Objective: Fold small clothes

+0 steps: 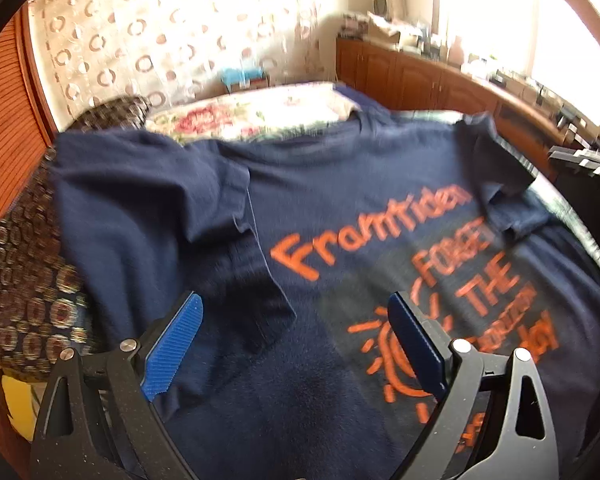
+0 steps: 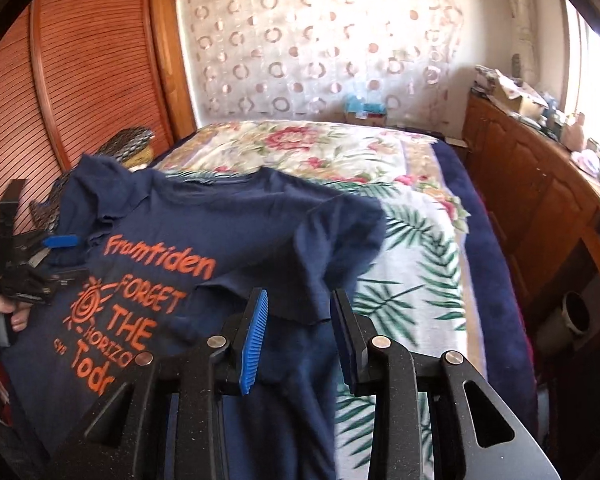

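Observation:
A navy T-shirt (image 1: 332,200) with orange lettering lies spread print-up on the bed; it also shows in the right wrist view (image 2: 204,216). Its left sleeve is folded in over the body and the right sleeve lies rumpled. My left gripper (image 1: 296,304) is open and empty, hovering over the shirt's lower left part. My right gripper (image 2: 300,300) is open and empty above the shirt's right sleeve edge. The left gripper also shows at the left of the right wrist view (image 2: 56,248), held in a hand.
The bed has a floral and palm-leaf cover (image 2: 400,240) with a navy border. A patterned cushion (image 1: 24,292) lies at the left by a slatted wooden wardrobe (image 2: 60,92). A wooden sideboard (image 2: 540,200) with clutter runs along the right.

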Available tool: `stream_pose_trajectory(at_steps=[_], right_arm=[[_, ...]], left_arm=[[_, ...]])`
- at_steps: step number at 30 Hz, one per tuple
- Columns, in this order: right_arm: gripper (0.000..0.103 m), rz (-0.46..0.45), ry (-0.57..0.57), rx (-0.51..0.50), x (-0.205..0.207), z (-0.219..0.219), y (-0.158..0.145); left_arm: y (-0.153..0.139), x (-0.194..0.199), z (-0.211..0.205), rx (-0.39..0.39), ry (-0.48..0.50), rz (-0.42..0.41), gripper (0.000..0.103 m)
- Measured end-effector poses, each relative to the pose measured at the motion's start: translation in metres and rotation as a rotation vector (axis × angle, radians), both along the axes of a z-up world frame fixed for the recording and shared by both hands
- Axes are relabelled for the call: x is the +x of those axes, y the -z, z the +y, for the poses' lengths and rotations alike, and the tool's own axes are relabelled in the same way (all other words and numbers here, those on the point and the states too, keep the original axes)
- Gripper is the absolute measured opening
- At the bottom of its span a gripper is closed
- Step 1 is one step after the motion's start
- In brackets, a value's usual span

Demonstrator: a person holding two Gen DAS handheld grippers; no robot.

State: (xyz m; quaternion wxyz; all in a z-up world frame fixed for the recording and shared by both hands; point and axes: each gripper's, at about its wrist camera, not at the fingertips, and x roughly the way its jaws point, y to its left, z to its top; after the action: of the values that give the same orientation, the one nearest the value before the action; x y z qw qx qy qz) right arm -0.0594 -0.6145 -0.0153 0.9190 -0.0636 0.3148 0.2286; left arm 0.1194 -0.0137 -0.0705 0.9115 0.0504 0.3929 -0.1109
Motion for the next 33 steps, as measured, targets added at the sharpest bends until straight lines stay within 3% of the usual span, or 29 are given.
stream_pose_trajectory(at_steps=[7,11,12,21,28,29,31,32,33], right_arm=[[0.032,0.06,0.001,-0.053,0.031,0.021,0.021],[0.006,0.073,-0.02,-0.089,0.046,0.034,0.024],[0.004,0.062,-0.021,-0.092,0.046,0.035,0.019],[0.003,-0.007,-0.127,-0.034,0.056,0.075,-0.029],[0.003,-0.001,-0.139,-0.007,0.085,0.117,-0.036],[0.005,-0.001,-0.134,-0.002,0.089,0.121,-0.036],[0.021,-0.016,-0.109,-0.023,0.094,0.126,-0.037],[0.034,-0.024,-0.103,-0.023,0.095,0.124,-0.037],[0.039,-0.029,-0.1,-0.018,0.094,0.123,-0.037]], left_arm=[[-0.031,-0.019,0.005,-0.037,0.015,-0.082,0.094],[-0.039,-0.026,0.008,-0.044,0.014,-0.102,0.094],[-0.041,-0.027,0.01,-0.045,0.009,-0.109,0.094],[-0.05,-0.032,0.027,-0.072,-0.029,-0.134,0.094],[-0.045,-0.031,0.035,-0.088,-0.04,-0.121,0.094],[-0.044,-0.032,0.035,-0.086,-0.041,-0.118,0.094],[-0.042,-0.032,0.036,-0.081,-0.042,-0.117,0.094],[-0.042,-0.032,0.037,-0.08,-0.044,-0.117,0.094],[-0.044,-0.032,0.038,-0.082,-0.046,-0.119,0.094]])
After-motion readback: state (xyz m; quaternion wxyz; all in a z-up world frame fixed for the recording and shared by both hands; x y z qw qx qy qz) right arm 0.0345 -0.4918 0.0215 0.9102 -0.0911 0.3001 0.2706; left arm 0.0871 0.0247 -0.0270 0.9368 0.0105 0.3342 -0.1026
